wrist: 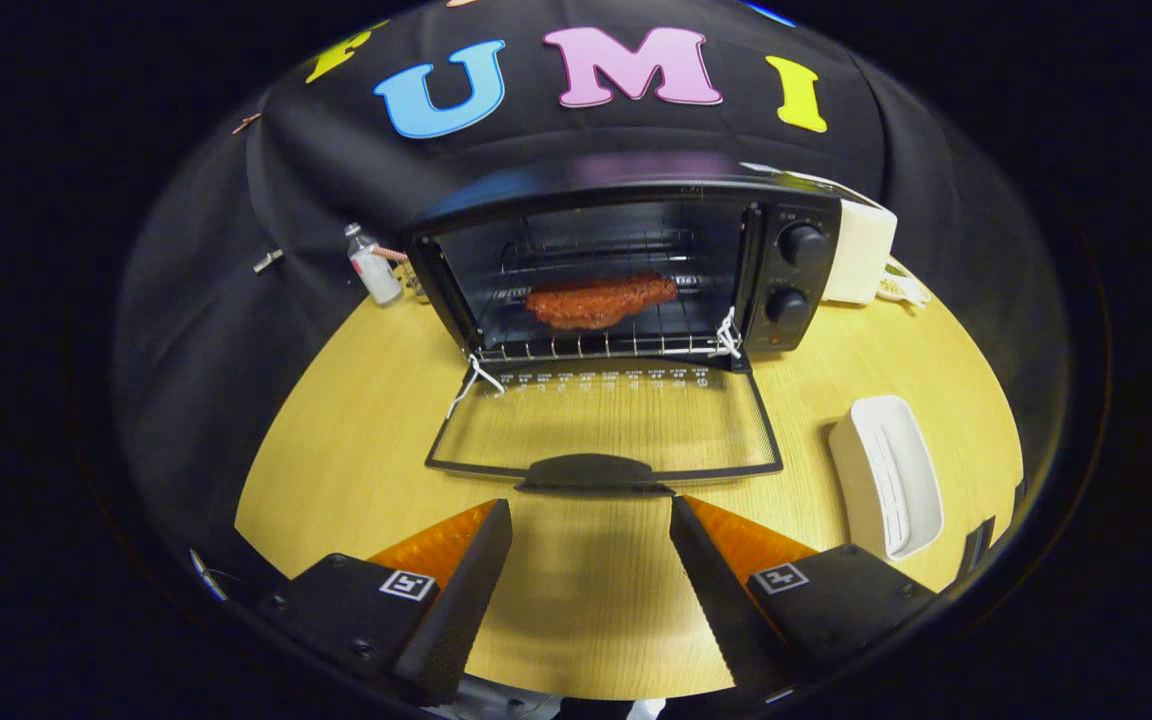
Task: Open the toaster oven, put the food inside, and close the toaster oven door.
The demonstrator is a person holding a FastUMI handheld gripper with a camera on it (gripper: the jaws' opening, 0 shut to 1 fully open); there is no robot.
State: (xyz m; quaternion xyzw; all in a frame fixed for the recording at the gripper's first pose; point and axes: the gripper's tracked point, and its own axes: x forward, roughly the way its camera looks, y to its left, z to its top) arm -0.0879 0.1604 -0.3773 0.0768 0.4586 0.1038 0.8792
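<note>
1. Toaster oven (626, 270) is open; its glass door (606, 420) is folded flat onto the wooden table (336, 470).
2. Food (601, 300) — a reddish, rough-textured slab — is lodged on the wire rack inside the oven.
3. Gripper (591, 525) is spread and empty, just short of the door's handle (591, 472).
4. Judged left: only the door is to be closed.

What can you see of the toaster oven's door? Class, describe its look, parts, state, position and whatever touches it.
The toaster oven's door is a clear glass pane in a thin dark frame. It is fully open, folded down flat over the wooden table, hinged along the oven's front bottom edge. A dark curved handle sits at its free edge, just ahead of the open gripper, whose fingers hold nothing. Small white markings run near the hinge, and white string is tied at both hinge corners.
</note>
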